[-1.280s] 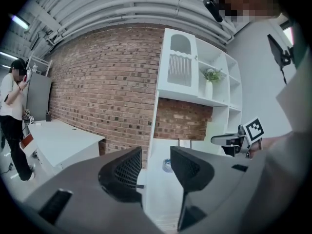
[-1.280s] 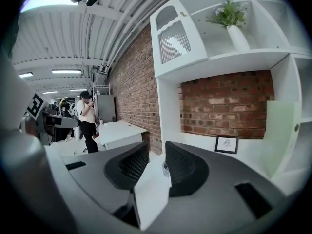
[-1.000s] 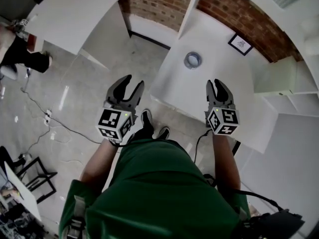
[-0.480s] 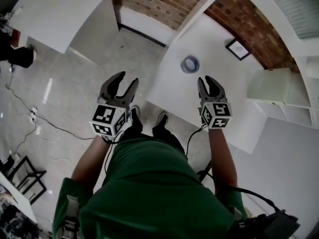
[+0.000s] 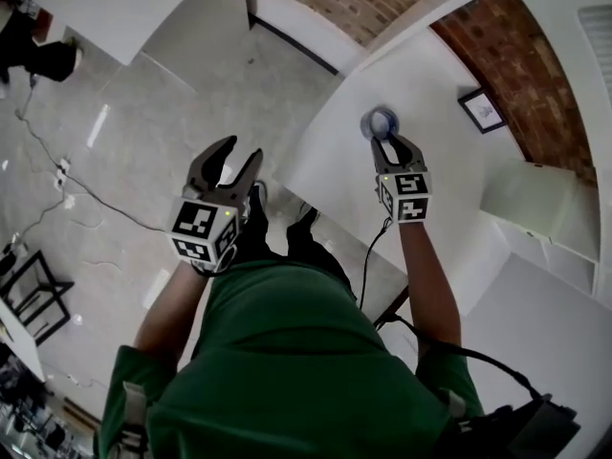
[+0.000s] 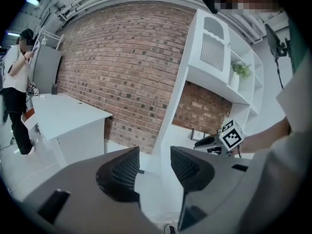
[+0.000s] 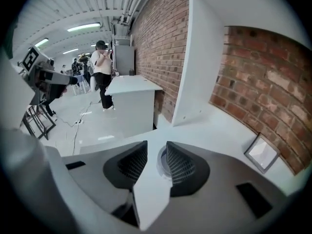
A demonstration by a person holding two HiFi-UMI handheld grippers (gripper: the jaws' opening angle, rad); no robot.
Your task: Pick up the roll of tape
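Observation:
The roll of tape (image 5: 381, 122) is a pale grey ring lying flat on the white table (image 5: 335, 151). My right gripper (image 5: 392, 142) hovers just short of it, tips at the roll's near rim. Its jaws have just been opening, and nothing is pinched between them. In the right gripper view the tape (image 7: 161, 163) shows in the gap beyond the right gripper (image 7: 156, 145), partly hidden by the right-hand jaw. My left gripper (image 5: 239, 151) hangs open over the floor, left of the table. In the left gripper view the left gripper (image 6: 153, 151) is empty.
A small framed picture (image 5: 483, 110) leans against the brick wall behind the tape. White shelving (image 5: 545, 199) stands to the right. Another white desk (image 5: 124, 8) stands far left. Cables (image 5: 57, 175) trail on the floor. People (image 7: 102, 67) stand far off.
My right gripper has moved forward and down to the tape roll, with its jaws a little wider. The left gripper has sunk slightly and stays beside the table.

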